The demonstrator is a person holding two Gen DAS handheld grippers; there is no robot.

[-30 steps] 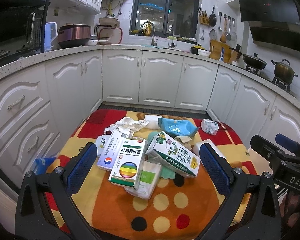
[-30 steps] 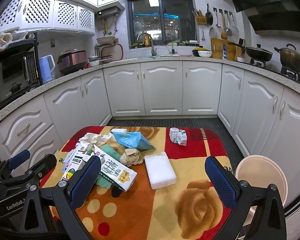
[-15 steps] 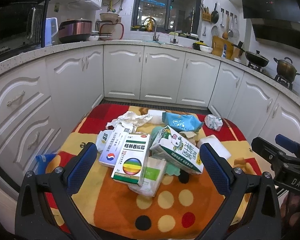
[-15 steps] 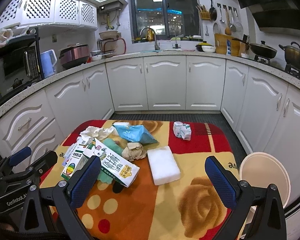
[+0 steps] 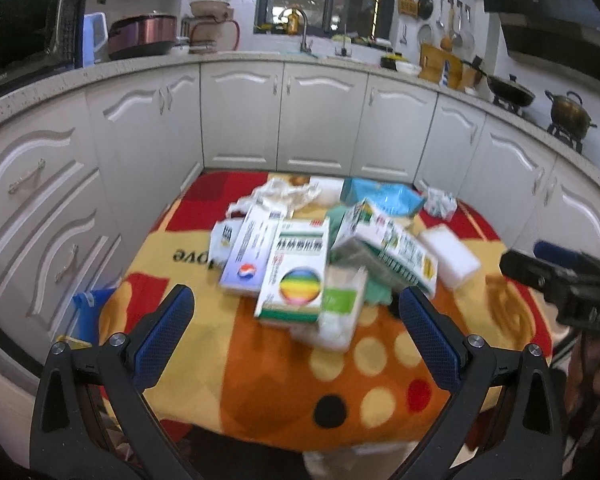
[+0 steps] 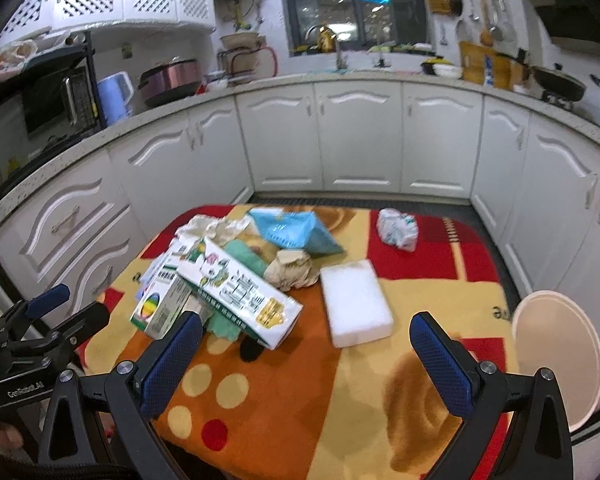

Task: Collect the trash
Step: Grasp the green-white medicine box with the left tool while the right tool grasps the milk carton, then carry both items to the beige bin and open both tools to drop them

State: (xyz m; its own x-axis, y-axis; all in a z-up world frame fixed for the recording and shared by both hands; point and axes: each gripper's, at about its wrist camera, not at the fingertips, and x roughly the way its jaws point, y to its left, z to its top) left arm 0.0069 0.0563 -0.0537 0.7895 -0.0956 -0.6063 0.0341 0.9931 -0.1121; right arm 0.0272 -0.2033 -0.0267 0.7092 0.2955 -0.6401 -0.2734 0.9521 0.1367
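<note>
The trash lies heaped on the left half of a patterned blanket (image 6: 340, 392) over a low table, in the middle of a kitchen with white cabinets (image 6: 360, 136). Uppermost is a green-and-white carton (image 6: 240, 292), lying on its side with its long axis running from far left to near right, its near end resting low on the blanket. Left of it a box with a rainbow disc (image 5: 296, 272) lies flat, long axis pointing near to far, and beside that a white-and-blue box (image 5: 252, 252) lies roughly parallel. A white foam block (image 6: 356, 304) rests just right of the carton, long axis near to far, with a crumpled brown paper wad (image 6: 292, 268) touching its far-left corner. Farther back sit a blue pouch (image 6: 292, 230) and crumpled white tissue (image 6: 216, 228); a small balled wrapper (image 6: 398, 228) lies apart at the far right. A pale round bin (image 6: 556, 360) stands off the table's right edge, partly cut off. The left view is motion-blurred, so print is unreadable, and green material under the carton is mostly hidden. The left gripper (image 5: 296, 332) and the right gripper (image 6: 306, 358) both hover near the table's near edge, fingers spread wide, holding nothing.
</note>
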